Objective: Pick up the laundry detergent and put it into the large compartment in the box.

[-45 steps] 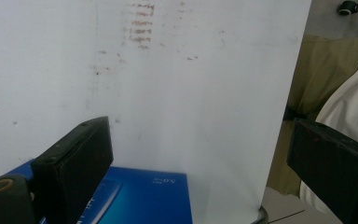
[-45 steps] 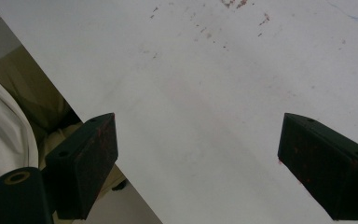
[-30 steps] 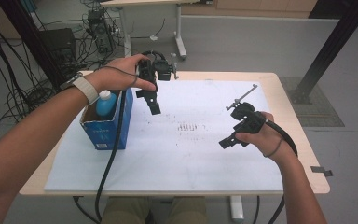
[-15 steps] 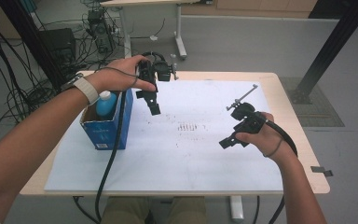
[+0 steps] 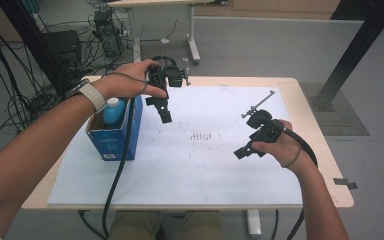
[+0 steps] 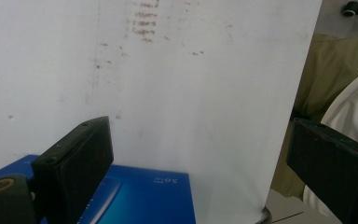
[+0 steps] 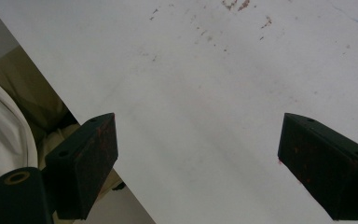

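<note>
A blue cardboard box (image 5: 111,140) stands on the left part of the white sheet (image 5: 200,165), with a blue-and-white bottle (image 5: 113,111) upright inside it. My left gripper (image 5: 164,114) hangs just right of the box, above the sheet, jaws pointing down. In the left gripper view it (image 6: 205,154) is open, with the blue box (image 6: 144,196) below and nothing between the jaws. My right gripper (image 5: 245,151) hovers over the sheet's right side. The right gripper view shows it (image 7: 200,154) wide open over bare, speckled sheet (image 7: 214,93).
The wooden table (image 5: 327,165) extends past the sheet on the right. Faint reddish marks (image 5: 202,136) lie mid-sheet. Cables and equipment (image 5: 55,50) crowd the floor at the left; a black post (image 5: 355,50) stands at the right rear. The person's trousers (image 6: 321,70) are beyond the near edge.
</note>
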`<act>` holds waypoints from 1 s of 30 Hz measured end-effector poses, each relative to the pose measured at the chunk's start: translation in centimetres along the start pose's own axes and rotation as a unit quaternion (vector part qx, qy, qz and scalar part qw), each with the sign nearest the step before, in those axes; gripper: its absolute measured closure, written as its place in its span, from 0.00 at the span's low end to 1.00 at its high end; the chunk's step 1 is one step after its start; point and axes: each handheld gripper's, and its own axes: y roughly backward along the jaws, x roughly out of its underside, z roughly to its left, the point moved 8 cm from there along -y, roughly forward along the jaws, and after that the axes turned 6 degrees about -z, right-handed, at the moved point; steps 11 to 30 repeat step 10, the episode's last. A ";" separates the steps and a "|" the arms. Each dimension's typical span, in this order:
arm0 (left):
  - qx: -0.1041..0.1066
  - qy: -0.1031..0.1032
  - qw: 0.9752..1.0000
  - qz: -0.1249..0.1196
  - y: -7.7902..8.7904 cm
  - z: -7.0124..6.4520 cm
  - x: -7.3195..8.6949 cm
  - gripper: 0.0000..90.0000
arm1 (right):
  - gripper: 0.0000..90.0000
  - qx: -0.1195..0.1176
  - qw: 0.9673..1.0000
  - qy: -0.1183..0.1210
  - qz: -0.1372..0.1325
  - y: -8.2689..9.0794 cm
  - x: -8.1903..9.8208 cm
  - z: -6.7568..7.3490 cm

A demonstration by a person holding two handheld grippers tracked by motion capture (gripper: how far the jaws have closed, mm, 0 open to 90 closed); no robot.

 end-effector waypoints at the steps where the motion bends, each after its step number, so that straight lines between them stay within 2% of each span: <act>1: 0.000 0.000 1.000 0.000 0.0 0.0 0.0 0.08 | 0.13 0.000 1.000 0.001 0.000 0.0 0.0 0.0; 30: 0.000 0.000 1.000 0.001 -0.1 0.0 -0.1 0.08 | 0.13 0.000 1.000 0.001 -0.002 0.1 0.1 0.0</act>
